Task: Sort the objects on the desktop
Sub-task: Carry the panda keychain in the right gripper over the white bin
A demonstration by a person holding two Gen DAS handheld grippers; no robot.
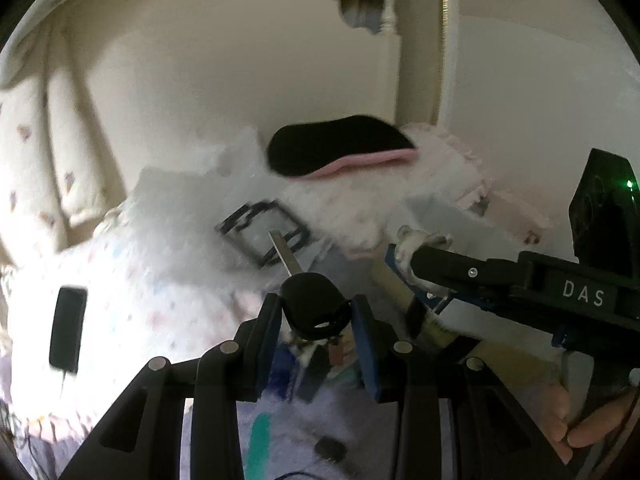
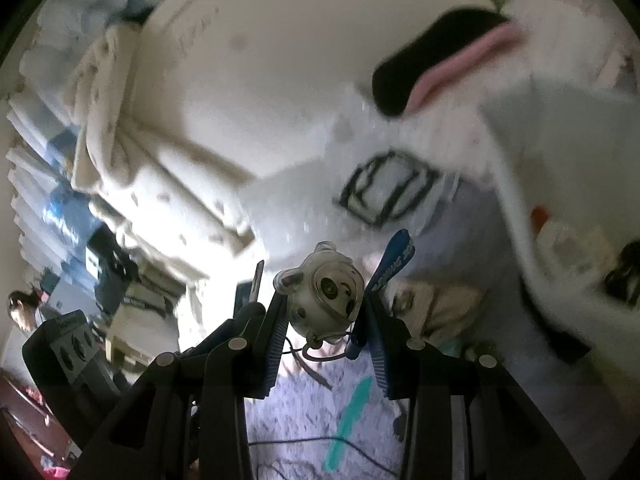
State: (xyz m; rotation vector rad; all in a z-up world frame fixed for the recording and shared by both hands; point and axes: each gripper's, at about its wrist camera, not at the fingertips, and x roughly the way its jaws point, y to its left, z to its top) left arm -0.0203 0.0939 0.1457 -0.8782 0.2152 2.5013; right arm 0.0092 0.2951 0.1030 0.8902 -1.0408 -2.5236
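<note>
Between the fingers of the left gripper sits a black car key, pinched by its plastic head with the metal blade pointing forward and away, out over a soft white plush heap. The right gripper is closed on a small translucent bear-shaped charm, whose loop cord and blue lanyard strap dangle at and below the pads. In the left wrist view the right gripper reaches in from the right edge, its tip just beside the key blade.

Both things appear to be carried above the surface, which looks like bedding and a pale purple cloth rather than a hard tabletop; I cannot tell where the sorting spot is.

Risks, as I judge them: the key is held only at the rounded head, so it could pivot or slip out if the blade catches the plush. The charm is smooth and rounded, gripped near its widest part, so a small loosening could let it pop free and vanish into the fluff. Its trailing strap could snag on the other gripper, since the two are close together. Both views are blurred, which suggests quick motion, and that raises the chance of a collision between the tools.
</note>
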